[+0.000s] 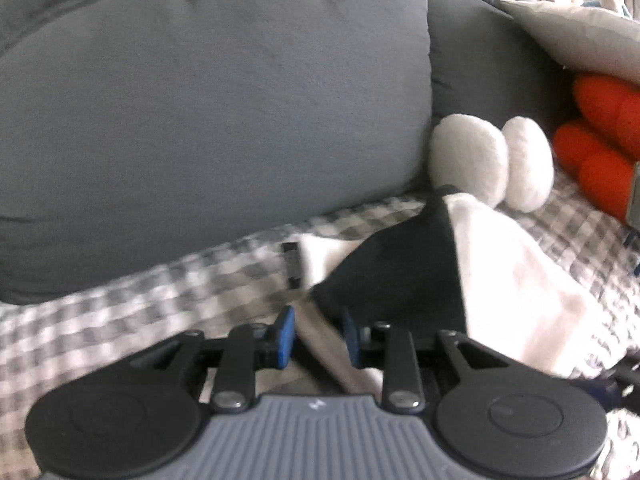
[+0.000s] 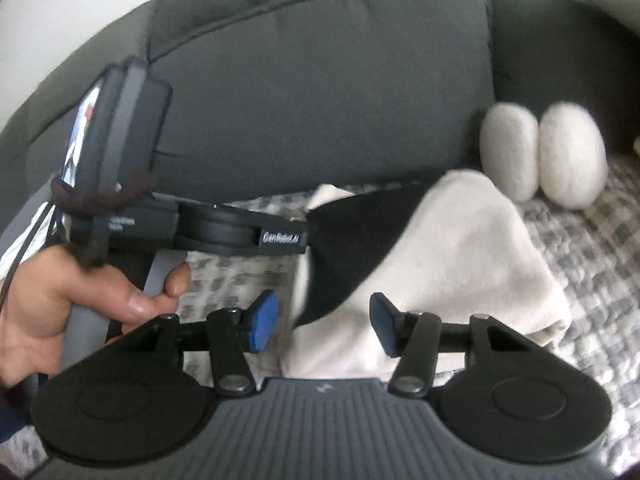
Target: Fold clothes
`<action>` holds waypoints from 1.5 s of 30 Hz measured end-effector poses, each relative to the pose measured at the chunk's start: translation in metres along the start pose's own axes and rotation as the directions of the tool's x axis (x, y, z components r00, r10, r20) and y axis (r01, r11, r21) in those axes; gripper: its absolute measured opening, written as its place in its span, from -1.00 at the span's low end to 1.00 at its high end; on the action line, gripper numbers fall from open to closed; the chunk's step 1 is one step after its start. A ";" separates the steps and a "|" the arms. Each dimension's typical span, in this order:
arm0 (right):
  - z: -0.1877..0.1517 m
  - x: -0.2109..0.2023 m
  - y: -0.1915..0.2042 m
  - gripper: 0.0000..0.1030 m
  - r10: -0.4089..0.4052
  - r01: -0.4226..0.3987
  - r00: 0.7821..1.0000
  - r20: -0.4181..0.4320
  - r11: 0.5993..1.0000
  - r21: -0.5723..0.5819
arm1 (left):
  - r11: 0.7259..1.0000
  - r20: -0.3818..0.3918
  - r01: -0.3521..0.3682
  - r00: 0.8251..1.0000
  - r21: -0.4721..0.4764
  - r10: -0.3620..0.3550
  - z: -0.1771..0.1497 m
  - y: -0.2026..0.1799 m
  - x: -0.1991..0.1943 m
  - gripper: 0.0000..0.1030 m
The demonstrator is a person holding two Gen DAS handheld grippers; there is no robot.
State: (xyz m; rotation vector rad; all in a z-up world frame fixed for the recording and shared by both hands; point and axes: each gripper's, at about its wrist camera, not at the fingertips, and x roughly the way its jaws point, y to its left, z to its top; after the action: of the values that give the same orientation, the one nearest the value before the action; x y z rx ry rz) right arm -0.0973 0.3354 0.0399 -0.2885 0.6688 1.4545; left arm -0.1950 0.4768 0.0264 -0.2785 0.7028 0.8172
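A cream and black garment [image 1: 512, 280] lies bunched on a grey-and-white checked blanket [image 1: 140, 320]. My left gripper [image 1: 318, 336] is shut on a cream fold of it, with the cloth running between the blue pads [image 1: 285, 336]. In the right wrist view the black panel [image 2: 352, 240] stretches up to the left gripper's tip [image 2: 308, 236], which a hand [image 2: 80, 292] holds. My right gripper [image 2: 324, 324] is open, its pads [image 2: 264, 322] wide apart just above the near edge of the cream cloth [image 2: 460, 248].
Large grey sofa cushions [image 1: 220, 100] rise right behind the blanket. Two white plush ovals [image 1: 492, 164] sit at the back right, next to orange plush shapes [image 1: 600, 152] and a beige pillow [image 1: 580, 36]. A phone [image 2: 112, 136] is mounted on the left gripper's handle.
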 end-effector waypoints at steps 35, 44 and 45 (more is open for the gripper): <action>-0.037 -0.084 0.008 0.13 -0.138 0.145 0.989 -0.058 0.980 0.139 | 0.977 -0.102 -0.212 0.973 -0.035 0.208 -0.083 -0.049 -0.148 -0.38; -0.038 -0.082 0.004 0.30 -0.161 0.168 0.985 -0.054 0.973 0.157 | 0.981 -0.108 -0.195 0.975 -0.017 0.192 -0.095 -0.072 -0.145 -0.30; -0.038 -0.081 0.004 0.30 -0.166 0.173 0.985 -0.054 0.972 0.159 | 0.980 -0.107 -0.197 0.975 -0.016 0.194 -0.096 -0.074 -0.144 -0.30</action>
State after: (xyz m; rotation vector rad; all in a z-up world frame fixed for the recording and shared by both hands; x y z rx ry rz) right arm -0.1085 0.2486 0.0578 -0.2415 0.7725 1.2262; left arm -0.2530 0.2994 0.0494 -0.2805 0.8279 1.0054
